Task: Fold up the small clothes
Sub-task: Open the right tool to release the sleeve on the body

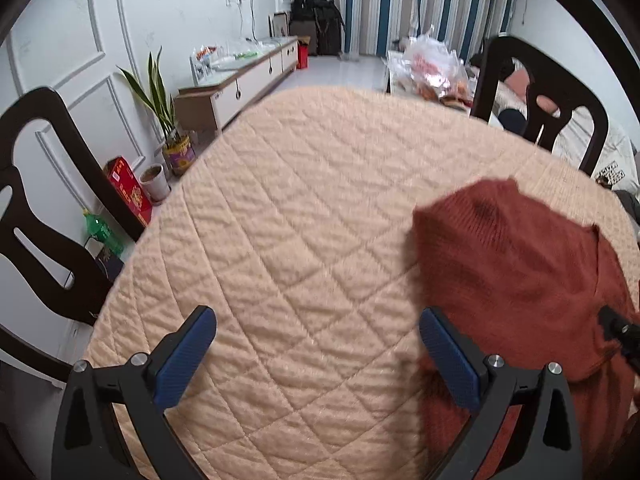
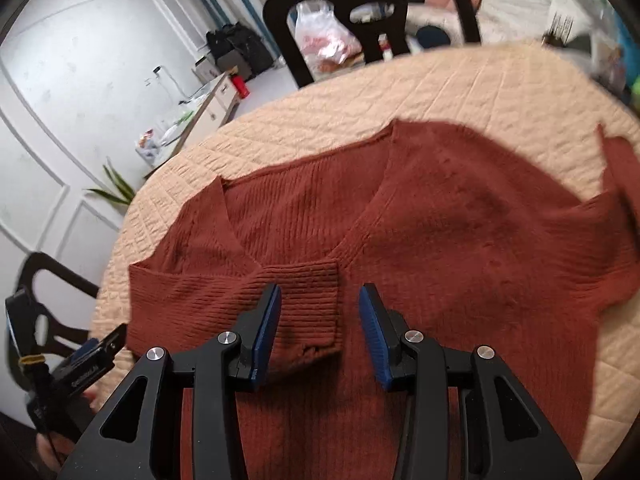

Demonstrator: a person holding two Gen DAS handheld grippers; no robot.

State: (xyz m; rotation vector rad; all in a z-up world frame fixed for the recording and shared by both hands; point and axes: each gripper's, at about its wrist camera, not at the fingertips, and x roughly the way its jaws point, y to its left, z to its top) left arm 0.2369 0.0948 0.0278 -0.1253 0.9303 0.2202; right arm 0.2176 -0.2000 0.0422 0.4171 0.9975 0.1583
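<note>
A rust-red knitted V-neck sweater (image 2: 460, 216) lies flat on the quilted beige table cover (image 2: 500, 80). One sleeve is folded across the body, and its ribbed cuff (image 2: 308, 320) lies under my right gripper (image 2: 320, 289). That gripper is open, its blue pads standing apart on either side of the cuff without pressing it. In the left wrist view the sweater (image 1: 512, 260) fills the right side. My left gripper (image 1: 316, 314) is wide open over bare quilt, with its right finger (image 1: 448, 360) above the sweater's edge. Nothing is between its pads.
Dark wooden chairs stand at the table's far side (image 2: 376, 12) and left (image 1: 36, 208). By the wall are potted plants (image 1: 168, 120), a red box (image 1: 130, 194) and a low cabinet (image 1: 240, 76). A plastic bag (image 1: 432, 64) sits beyond the table.
</note>
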